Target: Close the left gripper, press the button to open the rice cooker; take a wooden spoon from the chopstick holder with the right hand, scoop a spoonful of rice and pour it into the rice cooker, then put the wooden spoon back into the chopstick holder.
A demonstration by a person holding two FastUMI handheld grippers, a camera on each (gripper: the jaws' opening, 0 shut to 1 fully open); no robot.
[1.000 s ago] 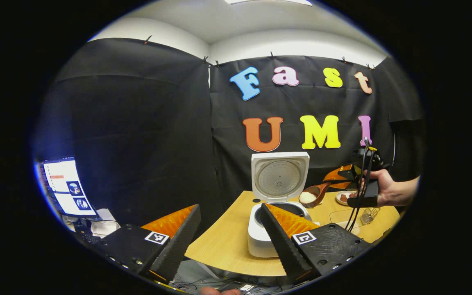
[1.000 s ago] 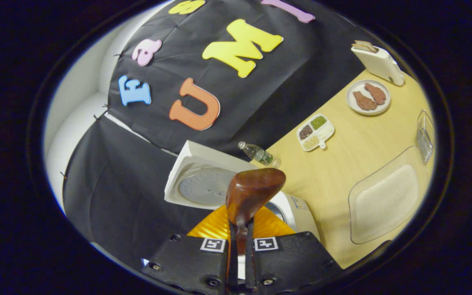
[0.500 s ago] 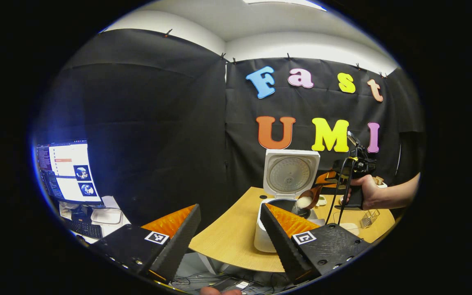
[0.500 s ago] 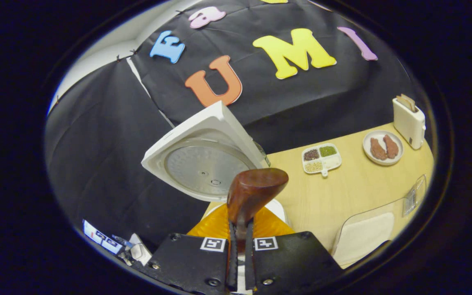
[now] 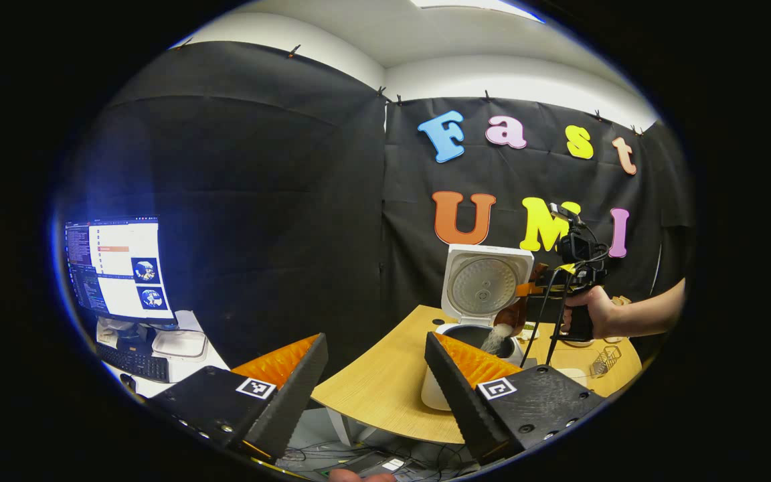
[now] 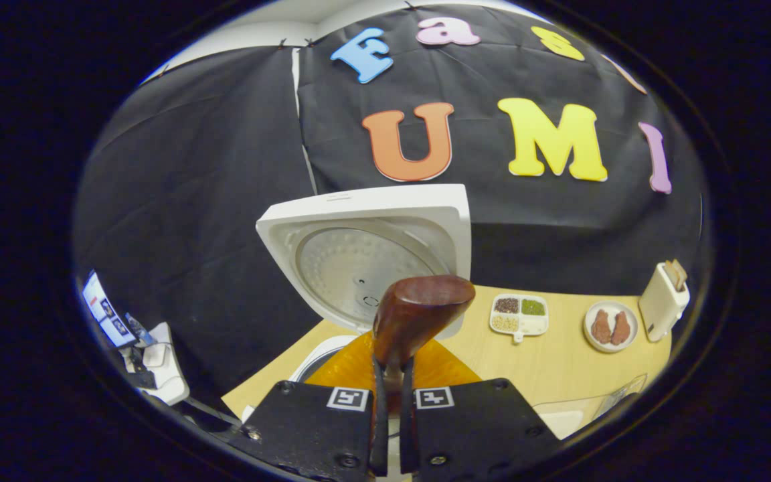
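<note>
One wooden spoon (image 6: 419, 311), clamped by its handle in the right gripper (image 6: 391, 402), tips bowl-down over the open rice cooker (image 5: 476, 314); the left gripper (image 5: 372, 381), fingers apart, hangs near and left.

Black cloth wall (image 5: 258, 201) hung from clips beneath a white upper wall (image 5: 526, 77) and ceiling, with a ceiling light (image 5: 472, 3) overhead. Light wooden table (image 5: 379, 395), rounded at its edge; lit monitor (image 5: 121, 268) and keyboard (image 5: 134, 365) stood on a side desk.
</note>
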